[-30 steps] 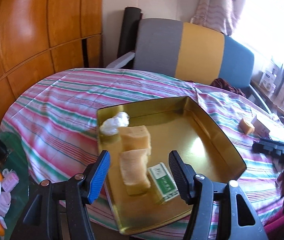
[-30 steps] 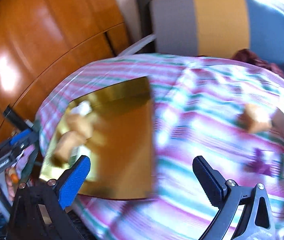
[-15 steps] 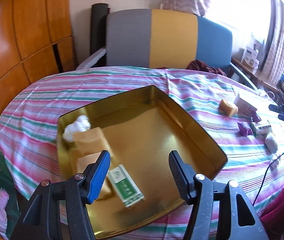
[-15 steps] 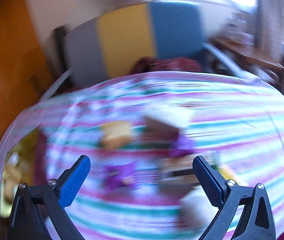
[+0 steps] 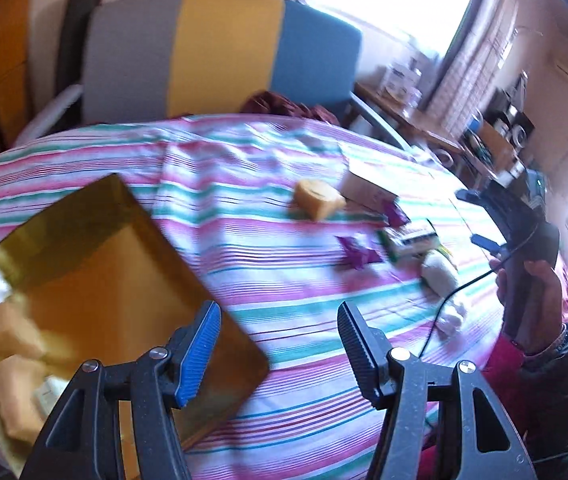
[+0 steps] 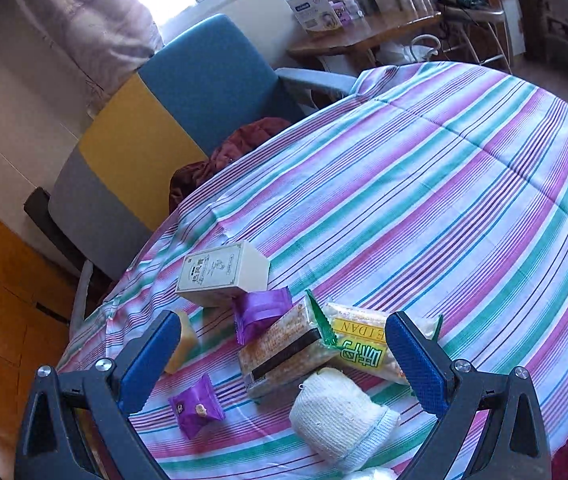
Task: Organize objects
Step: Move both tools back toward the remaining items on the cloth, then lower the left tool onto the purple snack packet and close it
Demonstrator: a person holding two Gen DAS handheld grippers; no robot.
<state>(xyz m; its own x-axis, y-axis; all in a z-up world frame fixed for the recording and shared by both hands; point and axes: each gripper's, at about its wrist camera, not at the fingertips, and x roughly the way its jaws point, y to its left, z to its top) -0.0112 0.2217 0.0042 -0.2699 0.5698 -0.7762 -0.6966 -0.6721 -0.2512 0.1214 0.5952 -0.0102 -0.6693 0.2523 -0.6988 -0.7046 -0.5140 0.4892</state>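
While tilted downward, the right gripper (image 6: 284,354) hangs open-jawed over the snack packets (image 6: 315,344).

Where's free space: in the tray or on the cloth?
Gold tray: right half bare; sponges crowd its left. Striped cloth is open beyond the snack bar. Crowded from cream box to white roll.

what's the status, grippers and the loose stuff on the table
Left gripper open, empty. Right gripper open, over snack packs. Gold tray part filled. Nothing blocking.
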